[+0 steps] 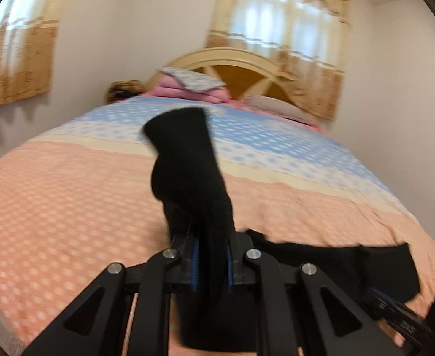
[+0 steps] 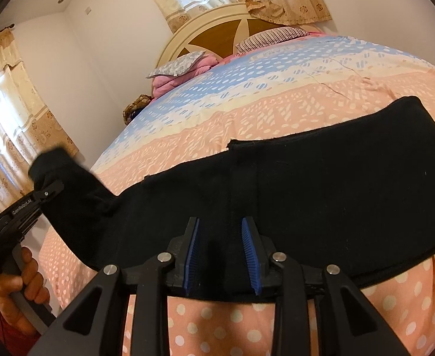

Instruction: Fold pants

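The pants (image 2: 321, 184) are plain black, of a thick, matte, slightly fuzzy cloth with no print or shine. Most of the garment lies flat across the near part of the bed (image 2: 247, 112), stretched sideways as a broad dark band over the peach, dotted part of the bedspread (image 1: 54, 207). A raised seam or overlapping edge runs across its upper side, and one vertical seam shows near the middle.

In the right wrist view, the right gripper (image 2: 221, 255) straddles the near edge of this band; its blue ribbed pads (image 2: 248, 255) stand partly apart with black cloth between them, and they seem to grip a fold of it.

At the left end the cloth is lifted off the bed. The left gripper (image 1: 213, 262) has its jaws drawn narrow and clamped on that end, so that a tube-like piece of the pants (image 1: 185, 160) sticks up beyond the fingers, blurred, with a rounded, open-looking tip. The right wrist view shows the same gripper (image 2: 47, 191) from the side, raised above the bed's edge, with a bare hand (image 2: 21, 281) around its handle and the cloth sloping down from it to the flat part.

Behind are a wooden headboard (image 2: 214, 35), pillows (image 2: 176, 65) and curtains (image 1: 276, 29).
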### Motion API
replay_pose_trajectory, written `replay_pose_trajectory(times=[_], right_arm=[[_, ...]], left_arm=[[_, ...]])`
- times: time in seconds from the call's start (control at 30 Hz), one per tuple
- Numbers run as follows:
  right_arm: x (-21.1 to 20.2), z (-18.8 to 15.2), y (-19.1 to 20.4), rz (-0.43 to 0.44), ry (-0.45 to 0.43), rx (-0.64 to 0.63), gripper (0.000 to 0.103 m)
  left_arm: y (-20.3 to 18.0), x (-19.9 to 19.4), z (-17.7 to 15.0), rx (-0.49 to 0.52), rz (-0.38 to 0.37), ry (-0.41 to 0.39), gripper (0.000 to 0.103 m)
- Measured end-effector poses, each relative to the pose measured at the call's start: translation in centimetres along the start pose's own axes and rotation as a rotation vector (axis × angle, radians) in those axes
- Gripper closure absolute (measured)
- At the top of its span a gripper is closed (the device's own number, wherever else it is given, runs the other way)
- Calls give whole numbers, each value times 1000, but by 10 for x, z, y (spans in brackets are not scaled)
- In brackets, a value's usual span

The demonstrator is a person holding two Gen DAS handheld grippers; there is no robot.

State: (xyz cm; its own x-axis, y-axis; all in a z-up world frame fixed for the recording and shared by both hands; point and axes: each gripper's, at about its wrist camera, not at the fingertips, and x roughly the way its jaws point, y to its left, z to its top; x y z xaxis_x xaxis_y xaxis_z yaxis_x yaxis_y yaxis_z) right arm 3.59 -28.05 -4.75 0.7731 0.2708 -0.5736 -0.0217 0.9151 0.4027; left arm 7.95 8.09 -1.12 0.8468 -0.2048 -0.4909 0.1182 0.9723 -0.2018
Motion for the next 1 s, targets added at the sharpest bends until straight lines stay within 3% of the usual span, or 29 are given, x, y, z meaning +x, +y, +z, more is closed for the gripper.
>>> replay_pose_trajectory(times=[0.27, 0.47, 0.53, 0.6, 0.67, 0.73, 0.83, 0.93, 1.0], right_arm=[[1, -2, -1, 6, -7, 2, 72], [-9, 9, -1, 44, 25, 38, 70], [-16, 16, 1, 139, 16, 80, 62], [-19, 24, 8, 240, 16, 104, 31], [-16, 33, 17, 361, 22, 123, 25], [0, 43, 21, 467, 77, 170, 25], [47, 55, 23, 580, 243, 312, 25], [95, 47, 18, 642, 409, 505, 25], [114, 36, 18, 650, 466, 582, 25]], left_arm=[[-25, 20, -27, 104, -33, 104, 90], [-31, 22, -32, 115, -32, 111, 90], [-29, 21, -31, 100, -46, 108, 91], [-29, 14, -33, 92, -54, 94, 91], [-25, 9, -31, 94, -63, 76, 91], [-20, 5, -32, 87, -77, 56, 91], [-11, 0, -31, 56, -106, 42, 91], [-3, -7, -32, 50, -114, 17, 91], [1, -6, -34, 54, -119, 20, 91]])
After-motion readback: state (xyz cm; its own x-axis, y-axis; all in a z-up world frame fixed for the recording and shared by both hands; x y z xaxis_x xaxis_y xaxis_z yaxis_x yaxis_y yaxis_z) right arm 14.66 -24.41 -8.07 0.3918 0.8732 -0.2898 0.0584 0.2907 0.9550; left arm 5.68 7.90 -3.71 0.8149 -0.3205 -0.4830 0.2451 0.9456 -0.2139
